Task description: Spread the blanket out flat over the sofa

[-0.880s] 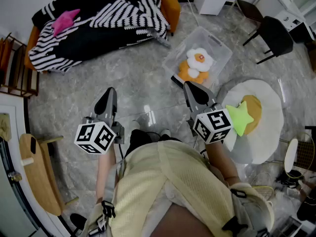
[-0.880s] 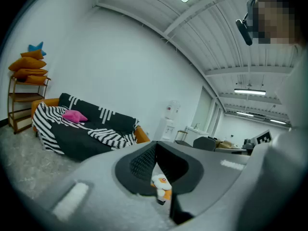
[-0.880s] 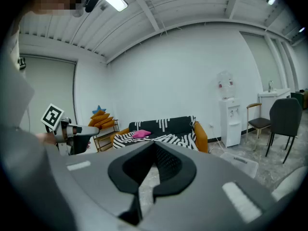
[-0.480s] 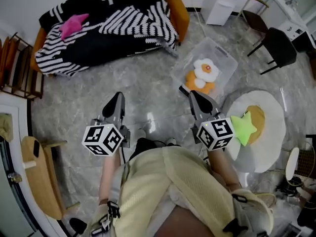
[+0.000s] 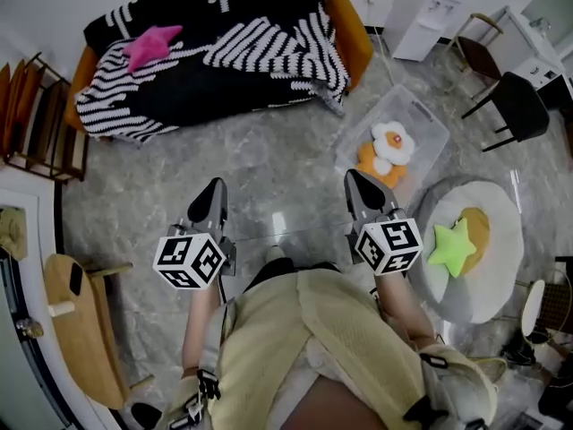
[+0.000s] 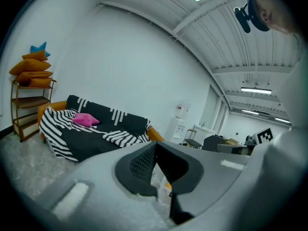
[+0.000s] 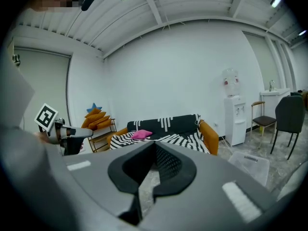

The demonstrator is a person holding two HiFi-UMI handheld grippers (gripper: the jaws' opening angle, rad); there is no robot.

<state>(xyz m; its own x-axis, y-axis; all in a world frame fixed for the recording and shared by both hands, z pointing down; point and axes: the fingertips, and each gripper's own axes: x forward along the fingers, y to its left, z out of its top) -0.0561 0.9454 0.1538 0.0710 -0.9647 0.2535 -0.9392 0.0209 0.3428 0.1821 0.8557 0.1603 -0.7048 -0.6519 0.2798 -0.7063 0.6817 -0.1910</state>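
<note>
Pointing toward sofa point(image 5: 354, 39), left hand-held gripper point(image 5: 214, 186) and right hand-held gripper point(image 5: 353, 176) both closed, empty, striped blanket point(image 5: 269, 47) rumpled there

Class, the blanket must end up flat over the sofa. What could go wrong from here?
1. The pink star cushion lies on the striped blanket; pulling the blanket may fling it off or leave a lump.
2. The clear bin stands on the floor near the sofa; the person might trip on it.
</note>
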